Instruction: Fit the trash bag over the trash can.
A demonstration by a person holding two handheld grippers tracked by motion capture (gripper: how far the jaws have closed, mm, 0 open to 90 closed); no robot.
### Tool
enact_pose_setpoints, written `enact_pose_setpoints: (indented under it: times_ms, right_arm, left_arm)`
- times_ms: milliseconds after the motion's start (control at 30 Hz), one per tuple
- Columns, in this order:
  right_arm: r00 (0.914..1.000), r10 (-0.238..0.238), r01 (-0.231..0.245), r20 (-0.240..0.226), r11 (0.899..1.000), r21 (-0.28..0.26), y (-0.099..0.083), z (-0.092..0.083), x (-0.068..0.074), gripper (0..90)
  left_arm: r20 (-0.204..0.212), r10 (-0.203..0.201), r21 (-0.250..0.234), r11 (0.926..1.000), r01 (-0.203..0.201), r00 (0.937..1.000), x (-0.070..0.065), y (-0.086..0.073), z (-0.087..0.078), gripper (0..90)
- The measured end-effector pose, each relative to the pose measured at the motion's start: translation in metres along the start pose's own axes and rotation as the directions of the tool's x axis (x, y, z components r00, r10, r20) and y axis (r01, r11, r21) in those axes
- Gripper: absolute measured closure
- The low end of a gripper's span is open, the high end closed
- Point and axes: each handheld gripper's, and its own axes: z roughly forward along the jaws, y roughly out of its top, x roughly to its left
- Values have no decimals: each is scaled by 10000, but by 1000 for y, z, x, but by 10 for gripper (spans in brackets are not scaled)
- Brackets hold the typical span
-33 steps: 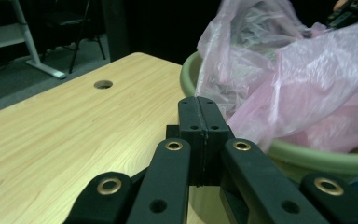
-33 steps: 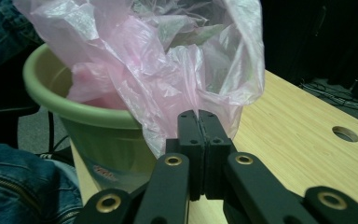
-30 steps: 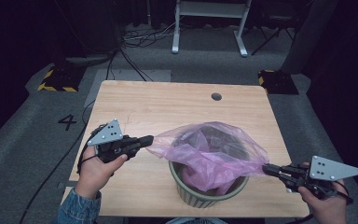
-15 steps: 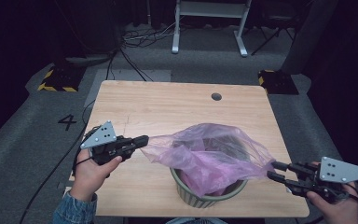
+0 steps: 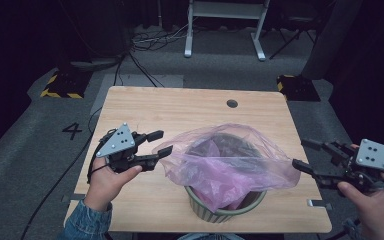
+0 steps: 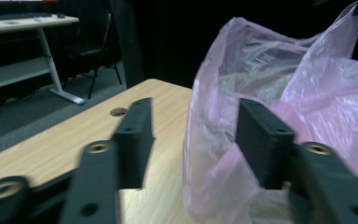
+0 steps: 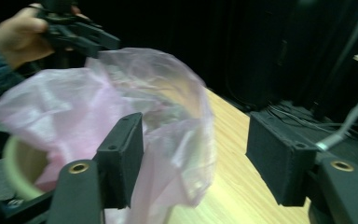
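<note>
A thin pink plastic bag (image 5: 230,160) sits in a pale green ribbed bin (image 5: 220,212) near the front edge of the wooden table (image 5: 180,107), its mouth billowing loosely above the rim. My left gripper (image 5: 162,142) hovers at the bag's left edge; its jaws have just been opening and now stand open. In the left gripper view the bag's edge (image 6: 205,140) hangs slack between those jaws. My right gripper (image 5: 301,153) is at the bag's right edge; its jaws too have just been opening and are open. The film (image 7: 182,140) droops between them.
A round cable hole (image 5: 232,103) lies in the table's far side. Behind the table stand a white desk frame (image 5: 225,30) and floor cables (image 5: 145,45). Yellow-black blocks (image 5: 60,85) and a painted 4 (image 5: 72,131) mark the floor at left.
Both grippers went from shut on the stretched bag edges to open. The bag has slackened and drawn in toward the bin. The right gripper has risen.
</note>
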Motion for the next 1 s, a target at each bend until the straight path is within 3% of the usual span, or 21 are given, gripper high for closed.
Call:
enact_pose_setpoints:
  times_ms: [133,267,367,600,700,733,767,833,933,1000]
  right_arm:
    - [9996,152,-159,249,9995,277,5,13,-11,312]
    - [9992,323,-332,216,9984,451,5,24,-17,258]
    - [9983,480,-499,317,9969,614,5,34,-23,231]
    - [9977,680,-681,49,9931,953,7,55,-31,228]
    - [9973,718,-696,-125,9887,1328,3,64,-32,295]
    - [9972,680,-625,-298,9856,1573,-2,69,-33,441]
    - [9970,665,-589,-395,9840,1681,-4,71,-33,504]
    - [9963,711,-617,-477,9824,1764,-7,72,-33,544]
    - [9927,896,-724,-810,9781,1951,-12,77,-34,532]
    - [9902,1015,-819,-956,9782,1908,-14,79,-32,462]
  left_arm:
    - [-186,-23,156,9999,26,9998,4,0,4,360]
    - [-261,-73,299,9995,81,9996,8,-3,7,354]
    - [-194,-148,419,9990,156,9997,10,-6,10,350]
    - [78,-147,711,9974,141,9999,12,-9,17,389]
    - [212,-200,740,9971,184,9996,12,-12,21,459]
    - [277,-256,716,9972,236,9993,12,-13,22,480]
    - [357,-261,679,9974,236,9990,12,-15,25,500]
    - [388,-218,698,9974,191,9990,12,-15,26,521]
    - [453,-167,659,9977,137,9988,12,-14,28,574]
    - [522,-140,625,9980,107,9985,11,-13,28,633]
